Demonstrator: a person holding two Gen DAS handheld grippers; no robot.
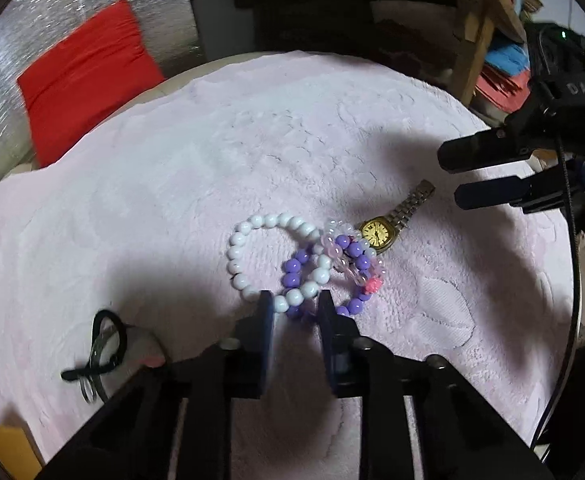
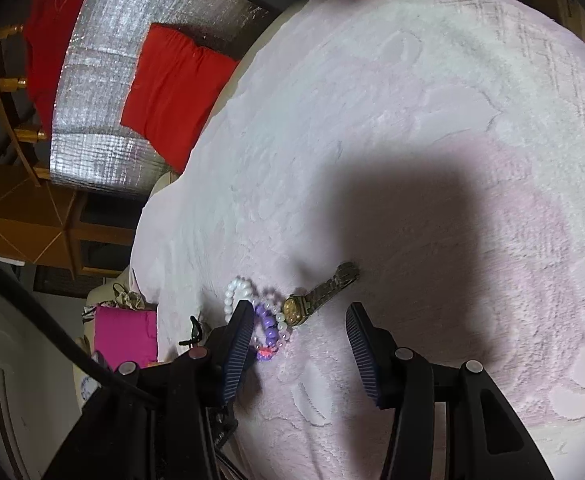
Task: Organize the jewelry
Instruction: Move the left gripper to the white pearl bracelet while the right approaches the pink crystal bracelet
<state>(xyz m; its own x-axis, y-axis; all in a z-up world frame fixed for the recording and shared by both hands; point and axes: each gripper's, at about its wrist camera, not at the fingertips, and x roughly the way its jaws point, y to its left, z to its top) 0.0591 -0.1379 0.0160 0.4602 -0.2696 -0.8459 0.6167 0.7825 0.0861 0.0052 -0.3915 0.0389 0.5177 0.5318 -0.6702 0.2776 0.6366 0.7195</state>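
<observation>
A white bead bracelet [image 1: 252, 256], a purple bead bracelet [image 1: 296, 272] with a pink flower charm and a clear pink bracelet [image 1: 344, 248] lie tangled on the pale pink towel [image 1: 172, 184]. A gold watch [image 1: 380, 232] with a metal band lies just right of them. My left gripper [image 1: 294, 300] is open, its tips on either side of the bracelets' near beads. My right gripper [image 2: 298, 314] is open, hovering over the watch [image 2: 296, 310] and bracelets [image 2: 266, 320]; it shows at the right of the left wrist view [image 1: 452, 178].
A black hair tie with metal rings [image 1: 100, 352] lies at the towel's near left. A red cushion [image 1: 84, 76] against silver foil is beyond the towel. A wooden shelf [image 1: 476, 40] with stacked items stands far right. A magenta box [image 2: 124, 336] sits off the towel's edge.
</observation>
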